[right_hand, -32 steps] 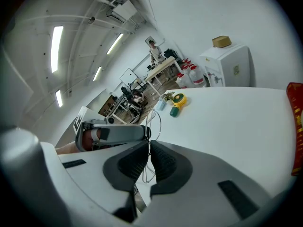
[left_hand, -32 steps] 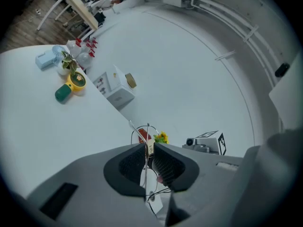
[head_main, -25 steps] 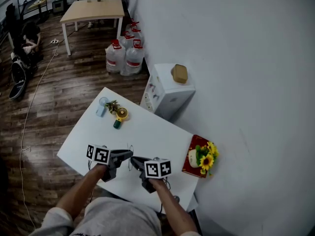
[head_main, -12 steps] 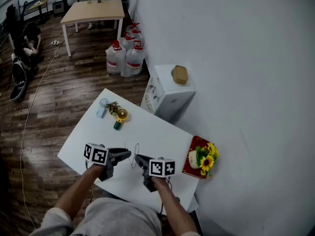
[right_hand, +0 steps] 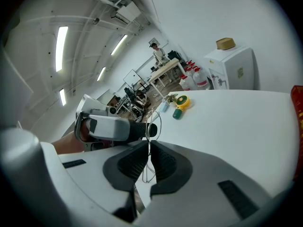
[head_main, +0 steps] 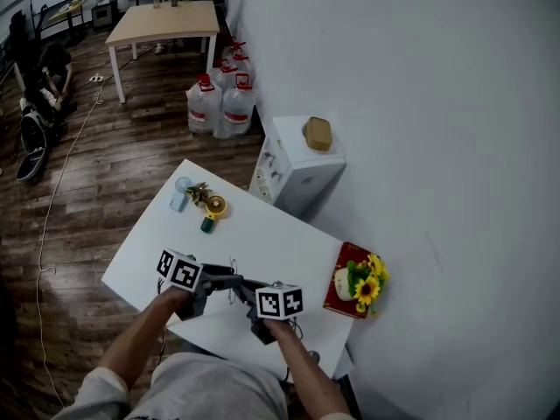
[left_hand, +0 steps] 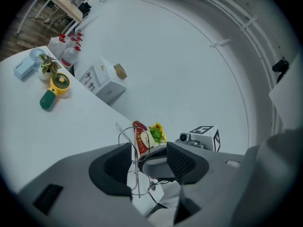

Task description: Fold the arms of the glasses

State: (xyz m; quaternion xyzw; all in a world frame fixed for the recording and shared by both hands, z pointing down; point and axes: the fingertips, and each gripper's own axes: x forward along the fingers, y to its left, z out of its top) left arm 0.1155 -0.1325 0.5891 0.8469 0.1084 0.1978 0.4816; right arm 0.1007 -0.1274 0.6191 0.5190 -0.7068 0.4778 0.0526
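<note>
The thin wire-framed glasses (head_main: 233, 268) hang above the near part of the white table (head_main: 262, 234). My right gripper (head_main: 242, 283) is shut on them; in the right gripper view its pads (right_hand: 158, 159) pinch the wire of the glasses (right_hand: 152, 126), and the rim sticks up past the tips of the right gripper (right_hand: 147, 148). My left gripper (head_main: 227, 277) faces it from the left. In the left gripper view the left gripper (left_hand: 149, 151) has its jaws opening, and the glasses (left_hand: 129, 143) stand between the pads, close to the left pad (left_hand: 118, 162).
At the table's far corner lie a yellow hand fan (head_main: 214, 205), a small plant (head_main: 197, 189) and a pale blue fan (head_main: 180, 190). A red box with sunflowers (head_main: 359, 278) stands at the right edge. Beyond are a white cabinet (head_main: 297, 160) and water jugs (head_main: 219, 99).
The left gripper's jaws have opened around the glasses, and it sits closer to the right gripper. The right gripper keeps its hold and has barely moved.
</note>
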